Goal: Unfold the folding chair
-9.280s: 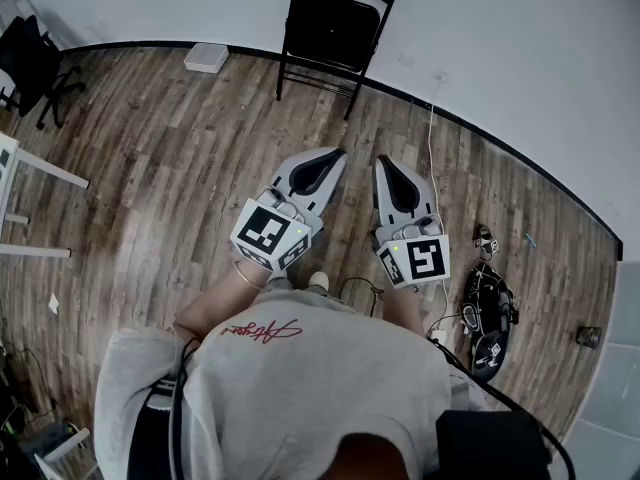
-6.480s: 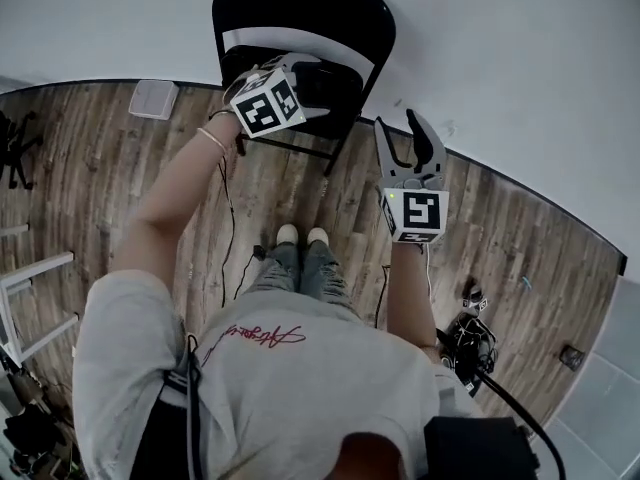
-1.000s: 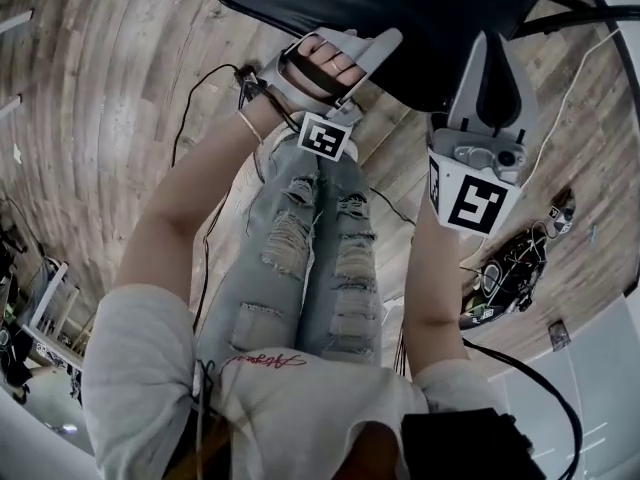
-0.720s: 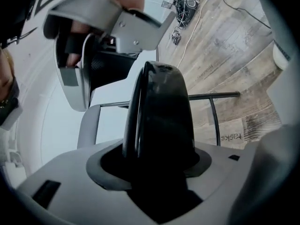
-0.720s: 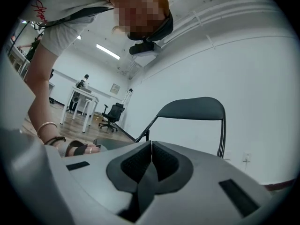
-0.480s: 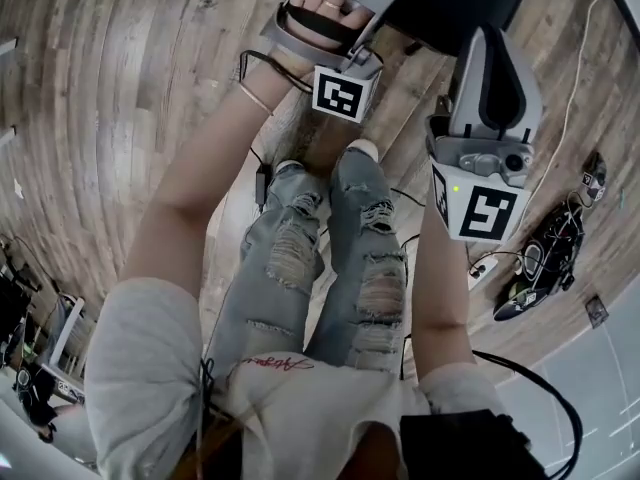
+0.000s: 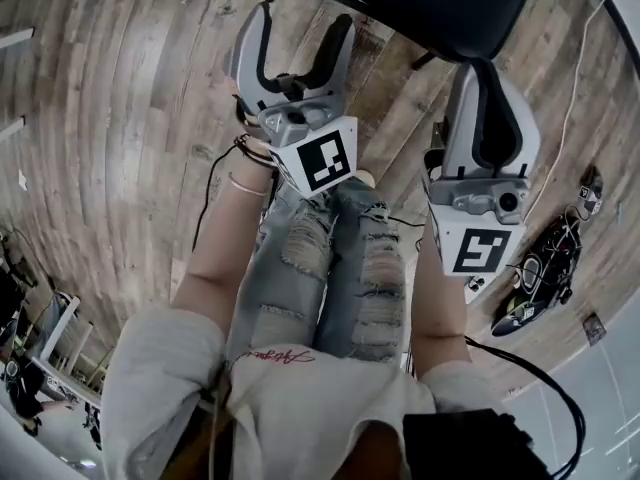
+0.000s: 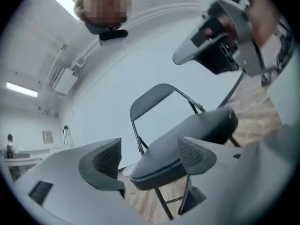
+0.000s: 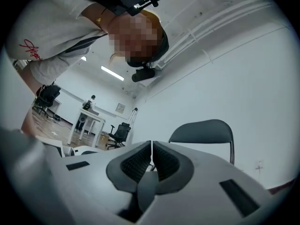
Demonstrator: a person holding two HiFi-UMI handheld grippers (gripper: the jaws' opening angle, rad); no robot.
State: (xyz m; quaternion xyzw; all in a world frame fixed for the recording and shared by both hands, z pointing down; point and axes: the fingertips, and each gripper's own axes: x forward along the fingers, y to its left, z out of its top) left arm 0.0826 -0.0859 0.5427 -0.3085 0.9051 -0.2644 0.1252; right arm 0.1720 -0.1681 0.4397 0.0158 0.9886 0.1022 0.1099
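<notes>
Standing wide apart, the jaws of the left gripper [image 7: 297, 26] have just been opening. The front edge of the chair [image 7: 420, 3] seat [image 8: 187, 137] shows in the gap, ahead of the pads, which do not press on it. The chair stands unfolded on the wooden floor [image 7: 120, 118], with its seat level and its backrest [image 8: 152, 100] upright beyond the seat. The right gripper [image 7: 488, 73] has its jaws clenched together and empty, close to the seat's near edge, and the backrest rises beyond their tips.
</notes>
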